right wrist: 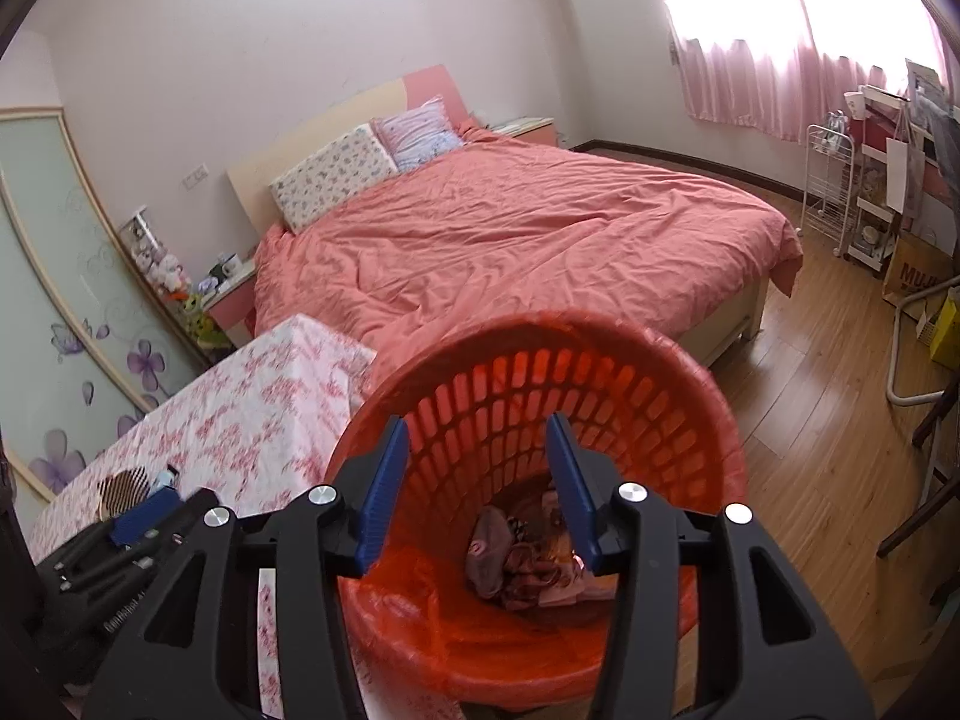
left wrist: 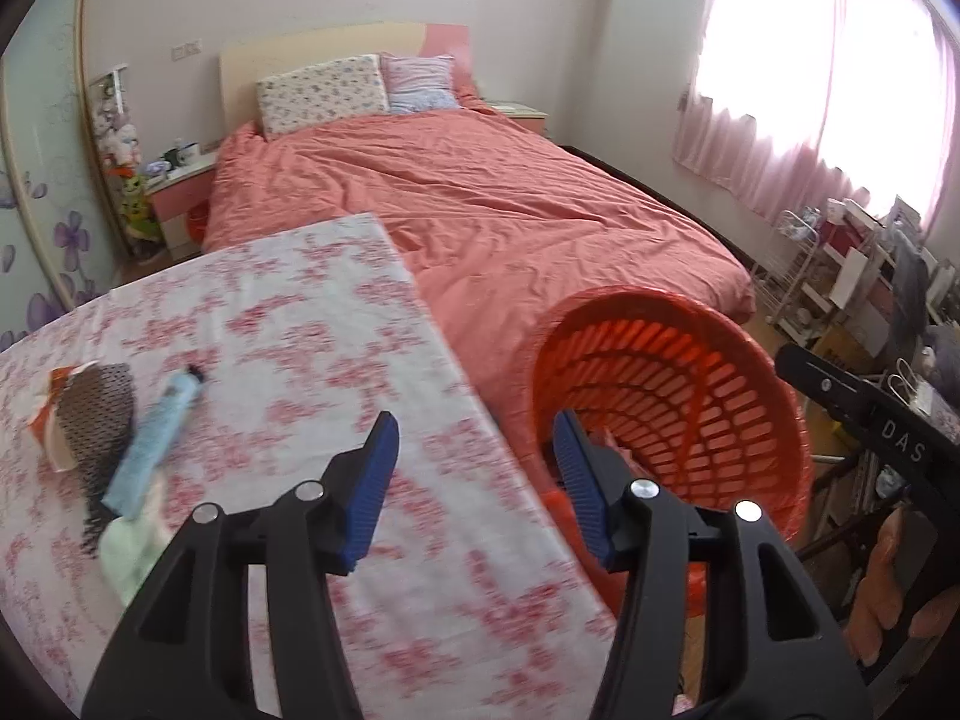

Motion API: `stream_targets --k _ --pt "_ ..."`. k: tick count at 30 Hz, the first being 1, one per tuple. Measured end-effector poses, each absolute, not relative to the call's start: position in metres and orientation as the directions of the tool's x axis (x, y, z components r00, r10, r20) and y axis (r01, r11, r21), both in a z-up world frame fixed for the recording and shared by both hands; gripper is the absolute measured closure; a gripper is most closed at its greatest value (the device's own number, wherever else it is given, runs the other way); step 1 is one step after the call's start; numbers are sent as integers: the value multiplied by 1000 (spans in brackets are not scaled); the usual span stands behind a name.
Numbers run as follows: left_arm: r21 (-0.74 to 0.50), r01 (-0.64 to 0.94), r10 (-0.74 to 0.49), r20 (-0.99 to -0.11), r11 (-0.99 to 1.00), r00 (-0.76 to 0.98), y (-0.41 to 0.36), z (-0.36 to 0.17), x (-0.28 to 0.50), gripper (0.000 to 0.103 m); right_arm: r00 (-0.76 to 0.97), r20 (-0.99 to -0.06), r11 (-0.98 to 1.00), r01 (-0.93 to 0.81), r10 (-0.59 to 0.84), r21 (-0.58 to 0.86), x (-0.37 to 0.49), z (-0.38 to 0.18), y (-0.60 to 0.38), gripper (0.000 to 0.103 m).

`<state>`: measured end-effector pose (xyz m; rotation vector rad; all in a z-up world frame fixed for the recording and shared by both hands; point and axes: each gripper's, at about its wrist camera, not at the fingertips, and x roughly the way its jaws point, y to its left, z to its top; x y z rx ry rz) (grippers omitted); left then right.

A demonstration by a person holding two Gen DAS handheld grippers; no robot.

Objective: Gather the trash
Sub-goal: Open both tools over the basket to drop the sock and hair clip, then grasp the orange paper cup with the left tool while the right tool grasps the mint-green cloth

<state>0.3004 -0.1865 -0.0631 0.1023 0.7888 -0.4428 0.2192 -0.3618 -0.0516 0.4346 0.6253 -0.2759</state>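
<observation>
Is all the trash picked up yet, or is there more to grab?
Not yet. Some crumpled trash already lies in the orange basket. Both the left gripper and right gripper are open and empty. Still on the table: a blue tube and netted wrapper.

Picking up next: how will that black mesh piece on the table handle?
The mesh looks thin and netted, so probably floppy and very light. It lies partly under the blue tube, so lifting it may drag or roll that tube.
</observation>
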Motion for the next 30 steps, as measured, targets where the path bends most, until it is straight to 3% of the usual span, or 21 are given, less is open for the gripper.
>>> stream_targets --k 9,17,27,30 --pt "-24 234 -183 -701 972 689 -78 -61 307 42 762 -644 921 296 -69 252 223 -57 -303 55" --pt "18 -44 43 -724 999 688 36 -78 341 43 729 -685 962 180 11 207 236 -72 -238 55" --pt "7 -86 62 -753 996 655 62 -99 374 43 695 -714 976 89 82 198 252 -85 -186 55" --pt "20 -108 85 -763 994 641 58 -104 385 59 688 -720 977 75 93 198 255 -87 -177 55"
